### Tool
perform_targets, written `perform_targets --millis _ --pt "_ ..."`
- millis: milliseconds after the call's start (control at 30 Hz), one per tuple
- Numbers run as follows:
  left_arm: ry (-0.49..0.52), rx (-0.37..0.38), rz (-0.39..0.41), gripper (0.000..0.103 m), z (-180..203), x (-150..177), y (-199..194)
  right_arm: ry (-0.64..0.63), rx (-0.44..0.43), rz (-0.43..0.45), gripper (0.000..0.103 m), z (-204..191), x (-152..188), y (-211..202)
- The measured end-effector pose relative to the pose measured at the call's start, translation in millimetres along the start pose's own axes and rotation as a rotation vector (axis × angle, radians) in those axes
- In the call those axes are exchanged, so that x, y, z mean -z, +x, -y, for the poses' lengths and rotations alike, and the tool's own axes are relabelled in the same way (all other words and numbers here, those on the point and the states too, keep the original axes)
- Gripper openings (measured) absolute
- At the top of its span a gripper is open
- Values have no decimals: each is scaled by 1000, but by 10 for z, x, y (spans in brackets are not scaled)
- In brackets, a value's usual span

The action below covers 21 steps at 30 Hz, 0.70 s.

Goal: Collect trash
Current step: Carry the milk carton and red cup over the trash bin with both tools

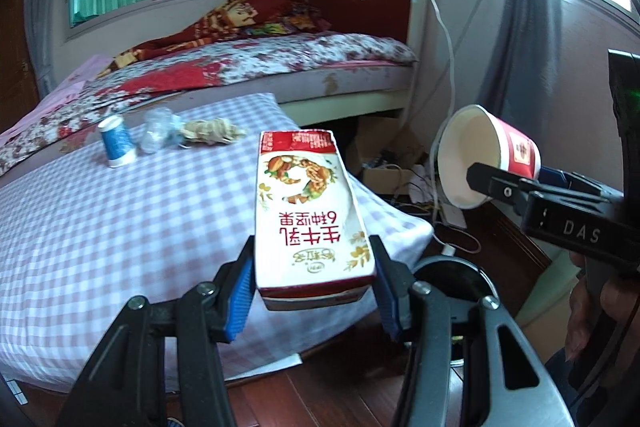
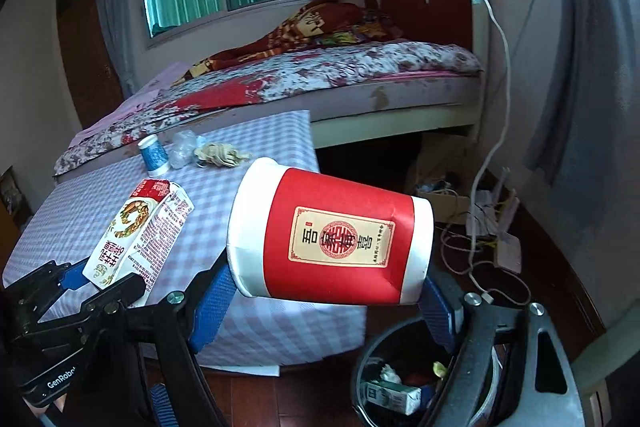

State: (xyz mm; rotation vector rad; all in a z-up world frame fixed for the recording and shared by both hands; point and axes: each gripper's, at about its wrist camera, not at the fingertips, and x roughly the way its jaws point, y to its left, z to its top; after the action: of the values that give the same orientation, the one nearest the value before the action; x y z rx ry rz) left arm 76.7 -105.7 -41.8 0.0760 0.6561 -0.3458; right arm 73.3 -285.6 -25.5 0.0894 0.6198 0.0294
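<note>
The left tool (image 1: 314,279) clamps a red-and-white cardboard milk carton (image 1: 308,211) above the lilac-checked cloth table (image 1: 100,227). The right tool (image 2: 328,291) grips a red-and-white paper cup (image 2: 332,235), held on its side above the round black trash bin (image 2: 396,383) on the floor.

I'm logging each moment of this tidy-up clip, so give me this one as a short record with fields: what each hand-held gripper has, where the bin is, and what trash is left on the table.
left hand-held gripper: shut on milk carton, held in the air by its lower end
right hand-held gripper: shut on red paper cup, tipped on its side
trash bin: on the wood floor below the cup, already holds trash
left on checked table: blue paper cup upside down, clear plastic wrap, crumpled tan wrapper
</note>
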Motion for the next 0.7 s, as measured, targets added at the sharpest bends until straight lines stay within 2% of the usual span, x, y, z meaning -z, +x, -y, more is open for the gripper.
perform_targets --millis 400,700 --pt "85 119 -55 53 665 185 141 59 99 -33 83 606 374 -304" --pt "152 184 -114 53 1051 373 322 89 123 -70 83 1014 659 -392"
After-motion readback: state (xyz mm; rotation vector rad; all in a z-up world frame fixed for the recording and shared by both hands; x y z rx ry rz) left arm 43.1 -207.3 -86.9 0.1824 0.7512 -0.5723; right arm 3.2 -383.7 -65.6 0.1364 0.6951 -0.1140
